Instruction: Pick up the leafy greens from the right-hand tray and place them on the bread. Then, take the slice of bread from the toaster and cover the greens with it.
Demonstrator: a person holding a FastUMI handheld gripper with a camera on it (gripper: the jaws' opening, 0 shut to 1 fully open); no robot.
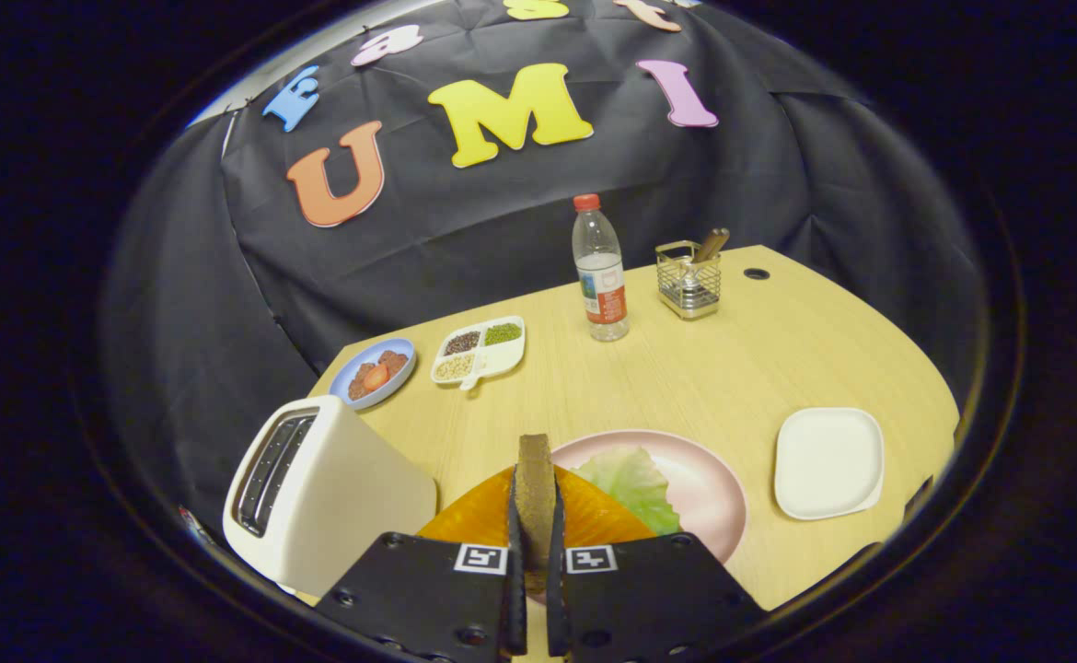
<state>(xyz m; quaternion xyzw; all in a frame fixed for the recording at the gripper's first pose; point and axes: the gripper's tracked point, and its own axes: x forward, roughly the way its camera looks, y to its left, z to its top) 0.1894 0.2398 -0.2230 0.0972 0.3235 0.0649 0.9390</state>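
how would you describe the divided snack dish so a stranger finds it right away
Start at the toaster, beside the claw that is shut on a bread slice. Look beyond it along the wooden table to the round blue plate. Right beside it sits the divided dish: white, with separate compartments of dark, green and pale grains.

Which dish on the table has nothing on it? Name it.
The white square plate, beside the pink plate that holds the lettuce. The blue plate and divided dish carry food. The fingers grip a bread slice.
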